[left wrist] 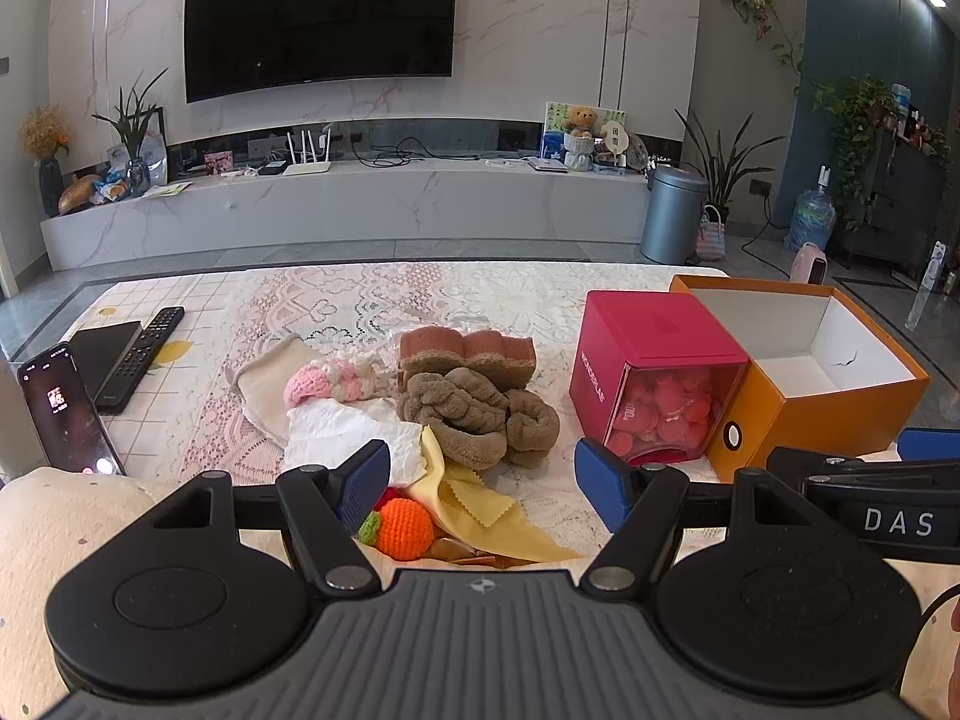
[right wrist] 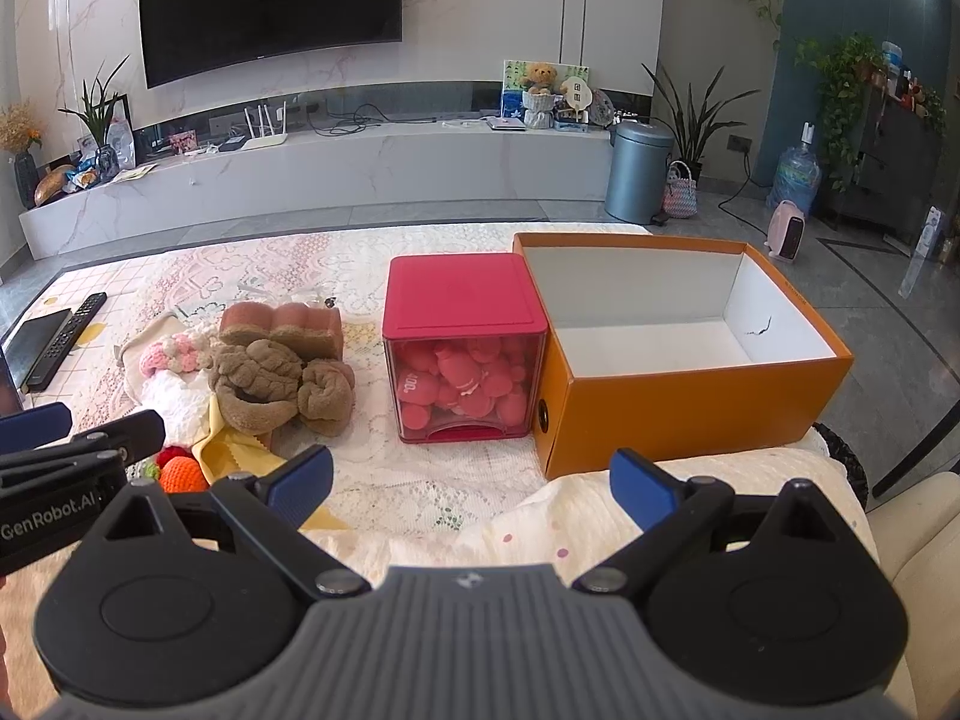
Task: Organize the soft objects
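A heap of soft things lies mid-table: a brown fuzzy towel [left wrist: 474, 414] [right wrist: 276, 387], a brown-pink sponge cloth [left wrist: 468, 354] [right wrist: 282, 324], a pink-white knit piece [left wrist: 333, 378], a white cloth [left wrist: 348, 429], a yellow cloth [left wrist: 474, 498] and an orange crochet fruit [left wrist: 405, 527] [right wrist: 183, 474]. An open orange box [right wrist: 684, 396] [left wrist: 798, 414], white inside and holding nothing, stands at the right. My left gripper [left wrist: 480, 483] is open just short of the heap, above the crochet fruit. My right gripper [right wrist: 471, 483] is open near the table's front edge, before the box.
A red box [right wrist: 462, 300] [left wrist: 654, 330] with a clear front full of pink items stands between heap and orange box. A phone [left wrist: 66, 414], remote [left wrist: 144, 354] and black device [left wrist: 102, 345] lie at the left. A cream cushion [right wrist: 600, 516] borders the near edge.
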